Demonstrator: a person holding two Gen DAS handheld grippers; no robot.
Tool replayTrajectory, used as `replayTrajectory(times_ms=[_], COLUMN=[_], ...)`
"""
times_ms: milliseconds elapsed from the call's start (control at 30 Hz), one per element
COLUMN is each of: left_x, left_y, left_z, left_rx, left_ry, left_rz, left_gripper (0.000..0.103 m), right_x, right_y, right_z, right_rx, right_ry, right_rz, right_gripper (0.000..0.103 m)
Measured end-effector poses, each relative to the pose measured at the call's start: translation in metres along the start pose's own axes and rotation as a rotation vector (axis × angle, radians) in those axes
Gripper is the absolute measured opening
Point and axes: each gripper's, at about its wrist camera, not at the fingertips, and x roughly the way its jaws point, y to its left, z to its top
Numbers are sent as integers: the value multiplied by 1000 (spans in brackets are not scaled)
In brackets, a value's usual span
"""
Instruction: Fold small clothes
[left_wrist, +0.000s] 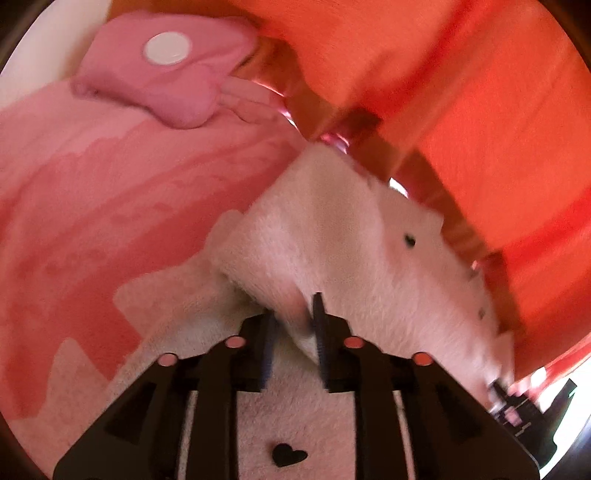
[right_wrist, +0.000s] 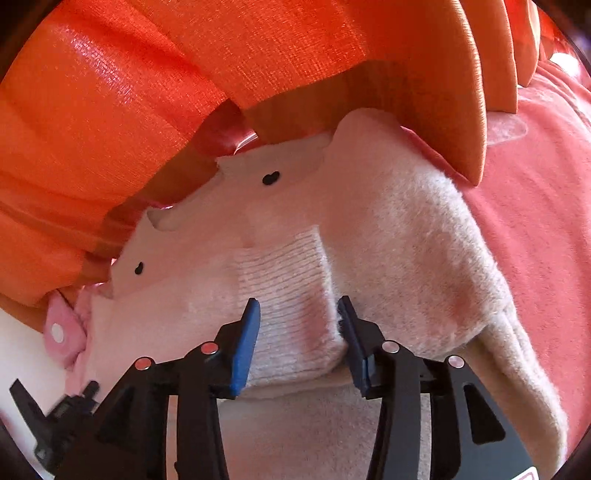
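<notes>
A cream fleece garment (left_wrist: 332, 236) with small black heart marks lies on a pink blanket (left_wrist: 92, 192). My left gripper (left_wrist: 295, 325) is shut on a folded edge of the garment and holds it lifted over the layer below. In the right wrist view the same garment (right_wrist: 406, 240) shows a ribbed cuff (right_wrist: 288, 295) between the fingers of my right gripper (right_wrist: 299, 332). The right jaws stand partly apart around the cuff; the blue pads (right_wrist: 245, 343) touch its sides.
Orange curtain fabric (left_wrist: 461, 92) hangs close behind the garment, also in the right wrist view (right_wrist: 147, 92). A pink plush piece (left_wrist: 166, 66) with a white disc lies at the far left. The pink blanket (right_wrist: 535, 206) spreads to the right.
</notes>
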Motion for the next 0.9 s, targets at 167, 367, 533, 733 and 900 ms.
replayTrajectory(times_ms=[167,367,533,733,900], left_x=[10,6,12,13,0], left_y=[13,3,-2,-6,-5], left_z=[2,1,-5,-6,-5], left_rx=[-22,30,81,121,124], left_ry=[17,-6,3,-5,18], left_rz=[12,40,78,102,65], left_gripper=[9,7,7,7,11], right_x=[-30,-73,-9,-10,-21], right_y=[29,50,-8,9,10], right_z=[9,24,17,21,20], right_rx=[-108,-239,-46,-148,-118], right_ry=[-117,-283,-55,-82,-34], right_rz=[2,29,-44,-87,-145], right_gripper=[8,8,7,7,10])
